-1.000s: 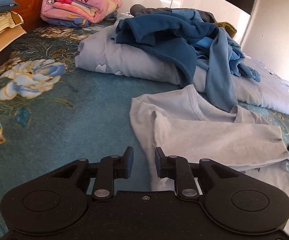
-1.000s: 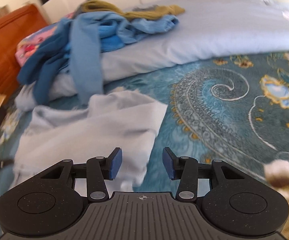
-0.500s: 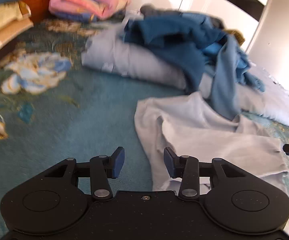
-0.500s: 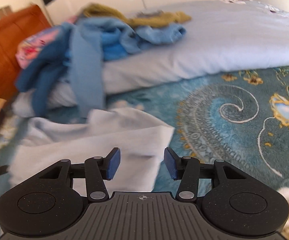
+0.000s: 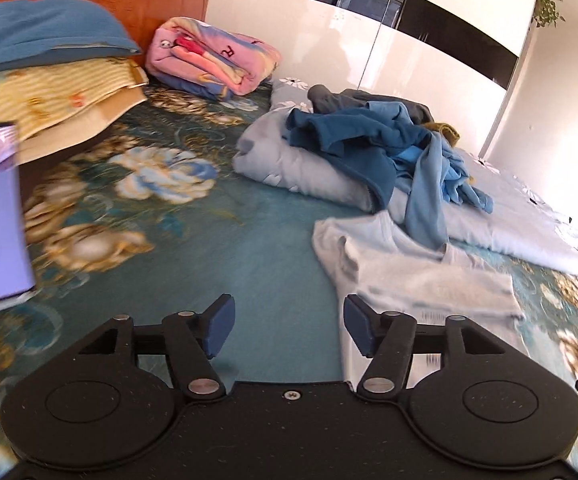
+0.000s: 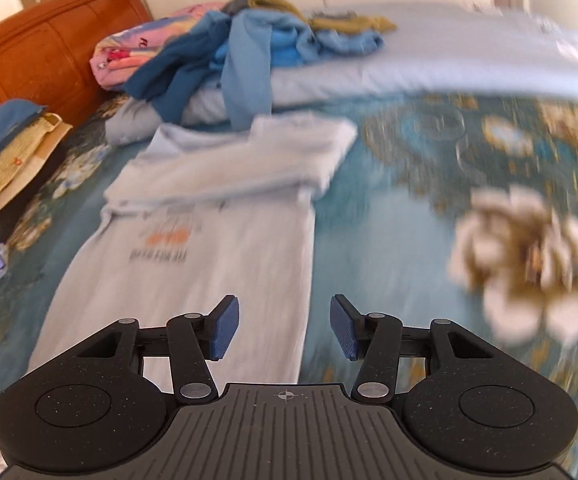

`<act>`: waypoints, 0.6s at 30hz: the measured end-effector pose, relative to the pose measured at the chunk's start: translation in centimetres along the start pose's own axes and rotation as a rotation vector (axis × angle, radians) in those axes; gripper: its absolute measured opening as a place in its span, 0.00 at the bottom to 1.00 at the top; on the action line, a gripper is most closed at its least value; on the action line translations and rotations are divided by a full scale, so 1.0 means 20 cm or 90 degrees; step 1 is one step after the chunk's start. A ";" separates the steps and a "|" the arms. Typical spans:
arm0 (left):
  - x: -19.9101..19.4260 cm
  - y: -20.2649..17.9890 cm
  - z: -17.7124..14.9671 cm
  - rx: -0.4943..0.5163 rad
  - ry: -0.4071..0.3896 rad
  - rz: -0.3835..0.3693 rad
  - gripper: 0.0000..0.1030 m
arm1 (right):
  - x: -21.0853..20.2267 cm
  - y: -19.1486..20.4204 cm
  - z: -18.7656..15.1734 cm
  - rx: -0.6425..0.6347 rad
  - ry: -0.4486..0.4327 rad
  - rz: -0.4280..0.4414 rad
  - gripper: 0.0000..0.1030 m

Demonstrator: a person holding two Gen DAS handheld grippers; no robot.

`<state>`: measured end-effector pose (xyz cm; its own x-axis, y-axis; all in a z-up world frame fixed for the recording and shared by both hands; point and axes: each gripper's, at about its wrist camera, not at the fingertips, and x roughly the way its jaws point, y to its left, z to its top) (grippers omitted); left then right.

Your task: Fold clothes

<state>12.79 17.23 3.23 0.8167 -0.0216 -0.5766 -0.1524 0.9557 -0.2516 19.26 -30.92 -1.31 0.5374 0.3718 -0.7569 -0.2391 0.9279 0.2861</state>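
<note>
Across the bed [image 5: 249, 240], a teal flowered cover takes up nearly everything in sight. A pale grey quilt [image 6: 429, 64] lies along its far side, with a heap of unfolded blue clothes [image 5: 373, 144] on top. Near the headboard [image 6: 49, 52] sit stacked folded blankets [image 5: 49, 92] and a pink bundle [image 5: 213, 60]. The light grey shirt [image 6: 193, 264] lies flat on the cover, print up, sleeves already folded in across the chest. Left gripper [image 5: 287, 330] hovers beside the shirt's left edge, jaws wide, holding nothing. Right gripper [image 6: 285, 328] hangs over the shirt's lower right edge, jaws likewise wide and empty. Risk as I judge it: one blue sleeve [image 5: 425, 200] dangles from the heap just beside the collar and might get caught in the next fold; a shallow pinch could lift only the top layer and undo the sleeves.
</note>
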 end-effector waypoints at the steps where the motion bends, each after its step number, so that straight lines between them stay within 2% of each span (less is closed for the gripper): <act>1: -0.04 0.01 -0.04 -0.003 0.009 -0.002 0.58 | -0.01 0.00 -0.05 0.010 0.005 -0.001 0.46; 6: -0.14 -0.01 -0.30 -0.006 0.094 -0.059 0.59 | -0.04 -0.03 -0.27 0.064 0.024 0.000 0.46; 11: -0.12 -0.13 -0.55 -0.005 0.175 -0.097 0.59 | -0.05 -0.04 -0.42 0.105 0.028 0.009 0.46; 16: -0.15 -0.23 -0.62 0.022 0.172 -0.068 0.65 | -0.07 0.00 -0.51 0.104 0.019 0.032 0.47; 18: -0.16 -0.24 -0.63 0.011 0.186 -0.091 0.65 | -0.08 0.02 -0.54 0.095 0.016 0.045 0.47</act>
<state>3.94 8.97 -3.54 0.6344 -0.2376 -0.7356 -0.0362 0.9414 -0.3353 9.54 -31.41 -6.42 0.5024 0.4379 -0.7455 -0.1527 0.8936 0.4221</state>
